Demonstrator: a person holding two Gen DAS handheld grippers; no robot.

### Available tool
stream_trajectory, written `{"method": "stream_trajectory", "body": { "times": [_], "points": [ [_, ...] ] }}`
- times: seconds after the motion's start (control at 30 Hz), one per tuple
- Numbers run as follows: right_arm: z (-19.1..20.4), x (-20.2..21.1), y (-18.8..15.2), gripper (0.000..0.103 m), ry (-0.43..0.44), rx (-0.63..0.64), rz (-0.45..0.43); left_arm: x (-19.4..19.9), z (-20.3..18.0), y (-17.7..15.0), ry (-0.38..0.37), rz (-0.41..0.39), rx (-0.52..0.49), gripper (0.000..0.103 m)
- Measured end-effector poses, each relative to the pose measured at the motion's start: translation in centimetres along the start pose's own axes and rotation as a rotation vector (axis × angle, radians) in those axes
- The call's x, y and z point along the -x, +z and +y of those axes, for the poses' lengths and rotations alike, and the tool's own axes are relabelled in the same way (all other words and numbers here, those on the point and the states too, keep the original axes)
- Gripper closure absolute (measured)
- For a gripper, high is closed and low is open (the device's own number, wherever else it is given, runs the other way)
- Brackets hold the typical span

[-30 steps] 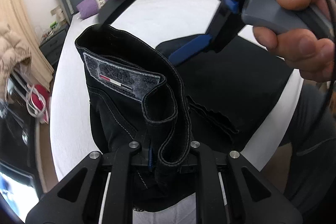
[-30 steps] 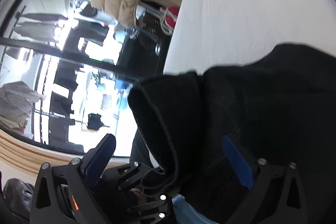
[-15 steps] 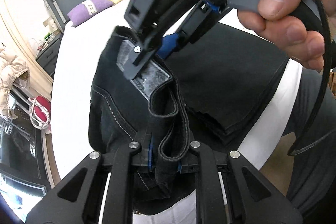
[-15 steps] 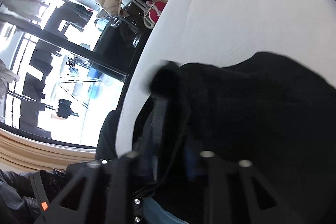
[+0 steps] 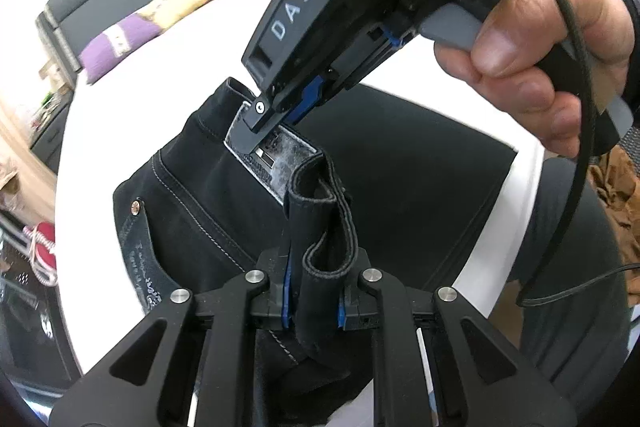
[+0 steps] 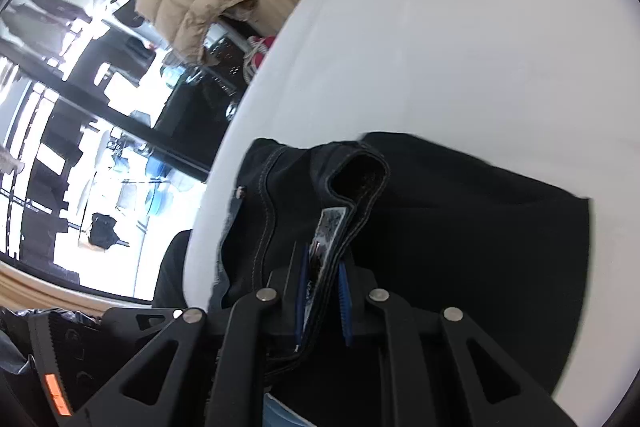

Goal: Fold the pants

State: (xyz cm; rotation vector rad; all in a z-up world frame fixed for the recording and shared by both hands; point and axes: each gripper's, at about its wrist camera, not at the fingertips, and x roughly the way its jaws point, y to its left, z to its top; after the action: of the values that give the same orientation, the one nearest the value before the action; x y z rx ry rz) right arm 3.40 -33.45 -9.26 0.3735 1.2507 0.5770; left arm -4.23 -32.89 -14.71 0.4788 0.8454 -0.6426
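So the left tool (image 5: 314,301) is clamped tight on a bunched fold of the waistband, its blue pads squeezing the doubled-over black denim from both sides with the loop of fabric poking up between them. The pants (image 5: 208,203) are black jeans with pale contrast stitching; you can see a rivet (image 5: 137,205) and a back pocket with some printed script on it off to the left, hanging down from that grip.

A bit further along the same waistband sits the grey label (image 5: 276,157), and that's where the right tool (image 5: 276,115) comes in from above, held in the right hand (image 5: 548,67). It's closed down on the waistband right at the label. From the right wrist view you get the same thing up close: right tool (image 6: 324,295) nearly shut, blue pads on either side of the band, with the label's edge (image 6: 330,227) sticking up between them and the waistband curling over into a loop beyond it.

Both tools are on the waistband end, near each other, with that end lifted. The rest of the pants spreads out flat and dark on the white bed (image 6: 460,47), long axis running away from the tools toward the right. A purple pillow (image 5: 116,51) lies at the head of the bed.
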Motion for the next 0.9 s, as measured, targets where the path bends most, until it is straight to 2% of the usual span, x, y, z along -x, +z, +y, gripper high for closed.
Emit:
{"method": "stream_trajectory", "body": {
  "times": [0.13, 0.37, 0.63, 0.77, 0.83, 0.9],
  "points": [
    [-3.3, 1.4, -0.2, 0.088, -0.028, -0.036, -0.013, -2.3, -1.0, 2.6, -0.035, 0.007, -0.039, 0.089],
    [-9.0, 3.4, -1.1, 0.088, -0.075, -0.097, -0.031, -5.7, -5.2, 6.6, -0.082, 0.022, -0.111, 0.089],
    [-12.0, 3.9, -1.4, 0.088, -0.072, -0.100, -0.024, -8.2, -5.9, 6.3, -0.098, 0.055, -0.109, 0.089],
    [-13.1, 4.1, -2.2, 0.088, -0.061, -0.113, -0.034, -7.1, -7.9, 7.0, -0.095, 0.057, -0.119, 0.089],
    [-13.4, 4.3, -2.4, 0.088, -0.058, -0.119, -0.039, -7.1, -8.0, 7.1, -0.099, 0.055, -0.121, 0.089],
    [-13.4, 4.6, -2.8, 0.088, -0.059, -0.119, -0.043, -5.5, -6.7, 7.4, -0.095, 0.051, -0.127, 0.089]
  ]
}}
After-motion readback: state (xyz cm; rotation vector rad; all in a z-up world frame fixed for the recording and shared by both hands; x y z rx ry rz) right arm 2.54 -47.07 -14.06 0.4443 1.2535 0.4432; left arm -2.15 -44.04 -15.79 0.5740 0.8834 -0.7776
